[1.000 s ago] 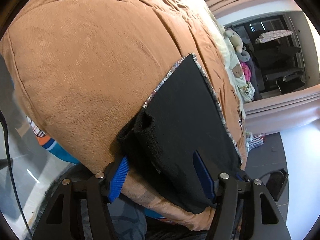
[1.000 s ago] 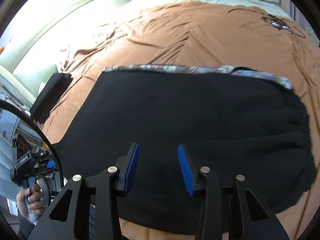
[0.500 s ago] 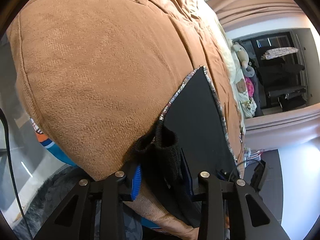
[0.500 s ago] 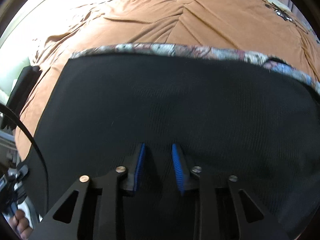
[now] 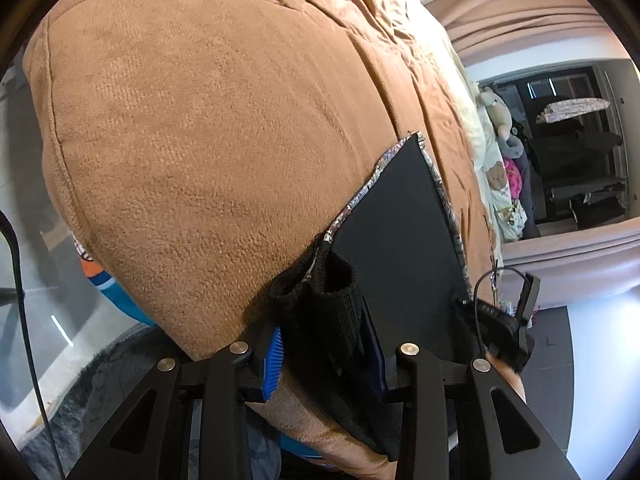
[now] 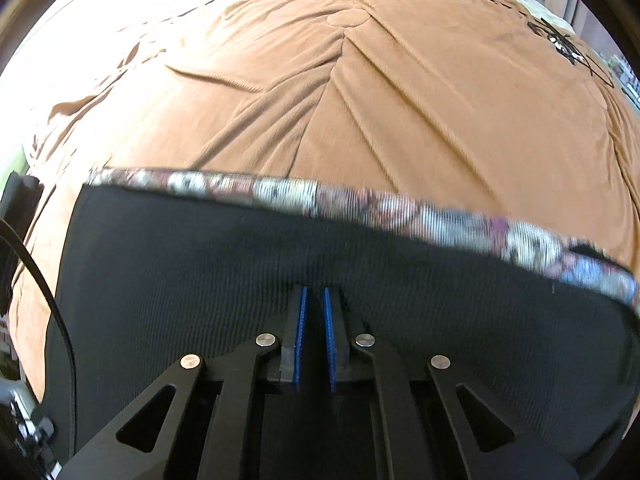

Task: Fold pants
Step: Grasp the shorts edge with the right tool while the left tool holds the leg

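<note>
Black knit pants (image 6: 280,264) with a floral patterned edge (image 6: 360,204) lie flat on a brown blanket (image 6: 360,92). In the left wrist view the pants (image 5: 400,232) run away from me along the bed edge. My left gripper (image 5: 324,344) is shut on the bunched black cuff end (image 5: 320,300). My right gripper (image 6: 315,312) has its blue pads (image 6: 300,320) nearly together, pinching the pants fabric at its near edge.
The brown blanket (image 5: 200,120) covers a bed that drops off to a grey floor (image 5: 24,280) at left. Stuffed toys (image 5: 496,152) and dark shelving (image 5: 576,160) stand at the far right. The other gripper (image 5: 508,320) shows beside the pants.
Both grippers have closed: the left onto the bunched cuff, the right onto the pants' near edge. The right gripper moved in closer over the fabric.
</note>
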Available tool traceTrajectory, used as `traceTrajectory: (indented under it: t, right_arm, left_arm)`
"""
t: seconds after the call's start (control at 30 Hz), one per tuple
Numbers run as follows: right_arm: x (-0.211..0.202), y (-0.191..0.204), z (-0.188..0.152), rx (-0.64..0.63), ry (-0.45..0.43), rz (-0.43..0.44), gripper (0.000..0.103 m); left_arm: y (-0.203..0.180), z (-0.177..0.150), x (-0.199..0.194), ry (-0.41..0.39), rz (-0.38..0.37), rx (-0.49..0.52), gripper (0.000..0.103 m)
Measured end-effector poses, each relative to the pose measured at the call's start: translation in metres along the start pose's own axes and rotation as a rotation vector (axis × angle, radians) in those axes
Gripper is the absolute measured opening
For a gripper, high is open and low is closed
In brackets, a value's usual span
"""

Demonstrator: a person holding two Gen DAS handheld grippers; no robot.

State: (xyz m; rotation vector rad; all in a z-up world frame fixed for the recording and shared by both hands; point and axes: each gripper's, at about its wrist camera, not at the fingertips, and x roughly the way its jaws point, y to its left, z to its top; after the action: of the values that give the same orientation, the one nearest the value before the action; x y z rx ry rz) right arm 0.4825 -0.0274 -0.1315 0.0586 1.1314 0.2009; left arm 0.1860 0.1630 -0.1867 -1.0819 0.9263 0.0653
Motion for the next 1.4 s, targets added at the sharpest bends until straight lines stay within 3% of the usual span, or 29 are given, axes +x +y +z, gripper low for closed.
traceTrajectory:
  t: [0.37, 0.47, 0.8, 1.1, 1.2, 1.27, 1.4]
  right_arm:
    - [0.008, -0.016, 0.015, 0.05, 0.005, 0.055, 0.004]
    - [-0.004, -0.02, 0.002, 0.066, -0.009, 0.096, 0.004]
    - [-0.037, -0.008, -0.053, 0.005, 0.01, 0.198, 0.004]
    - [-0.045, -0.001, -0.106, -0.025, 0.064, 0.278, 0.004]
    - [-0.051, 0.002, -0.12, -0.016, 0.07, 0.295, 0.004]
    - [-0.052, 0.003, -0.131, -0.016, 0.069, 0.299, 0.004]
    - [-0.059, 0.003, -0.147, -0.01, 0.049, 0.314, 0.004]
  left_arm:
    - [0.004, -0.004, -0.001, -0.015, -0.003, -0.019, 0.035]
    - [0.005, -0.003, -0.001, -0.013, 0.009, -0.032, 0.025]
    - [0.002, -0.004, -0.008, -0.024, -0.015, -0.038, 0.012]
    - [-0.001, -0.003, -0.009, -0.011, -0.026, -0.036, 0.013]
    - [0.001, -0.003, -0.004, 0.007, -0.03, -0.046, 0.016]
    - [0.004, -0.002, 0.0, 0.014, -0.041, -0.062, 0.024]
    - [0.001, 0.0, 0.006, 0.011, -0.052, -0.056, 0.024]
